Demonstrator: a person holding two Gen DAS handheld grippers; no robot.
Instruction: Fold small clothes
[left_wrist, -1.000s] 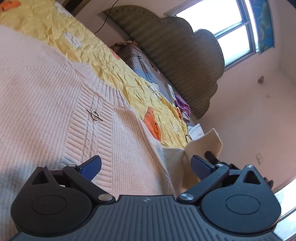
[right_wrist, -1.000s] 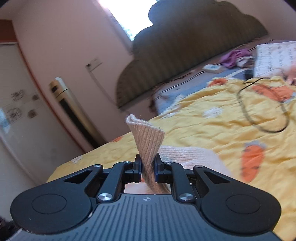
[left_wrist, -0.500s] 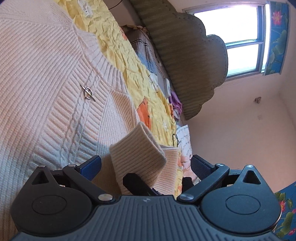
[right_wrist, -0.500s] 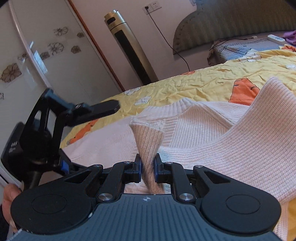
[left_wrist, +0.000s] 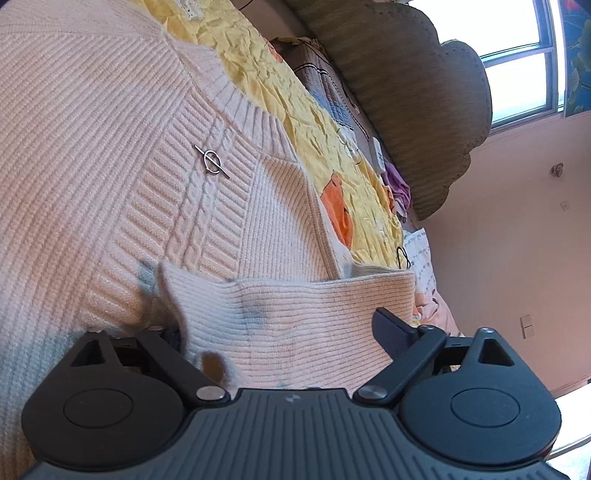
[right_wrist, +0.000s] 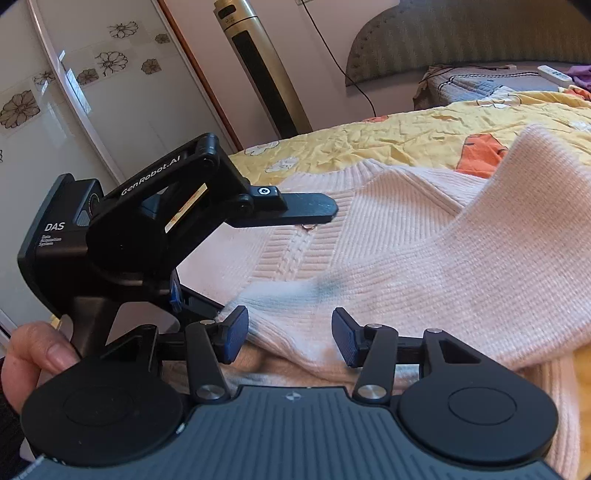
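A pale pink knit sweater (left_wrist: 110, 155) lies flat on the bed, with a small metal pin (left_wrist: 212, 162) on its ribbed front. One sleeve (left_wrist: 295, 317) is folded across the body and its cuff lies between my left gripper's (left_wrist: 280, 332) open fingers. In the right wrist view the same sleeve (right_wrist: 461, 251) drapes over the sweater's front (right_wrist: 369, 221). My right gripper (right_wrist: 290, 338) is open, its blue pads (right_wrist: 343, 339) on either side of the cuff without gripping it. The left gripper's body (right_wrist: 147, 221) hovers over the sweater to the left.
A yellow bedsheet with orange carrot prints (right_wrist: 424, 129) covers the bed. A dark padded headboard (left_wrist: 406, 92) and bedside clutter lie beyond. A tall tower fan (right_wrist: 258, 66) and a floral wardrobe door (right_wrist: 92, 92) stand by the wall.
My right gripper carried the cuff across the sweater's body, then opened and let it go. The sleeve now lies flat between the left gripper's fingers.
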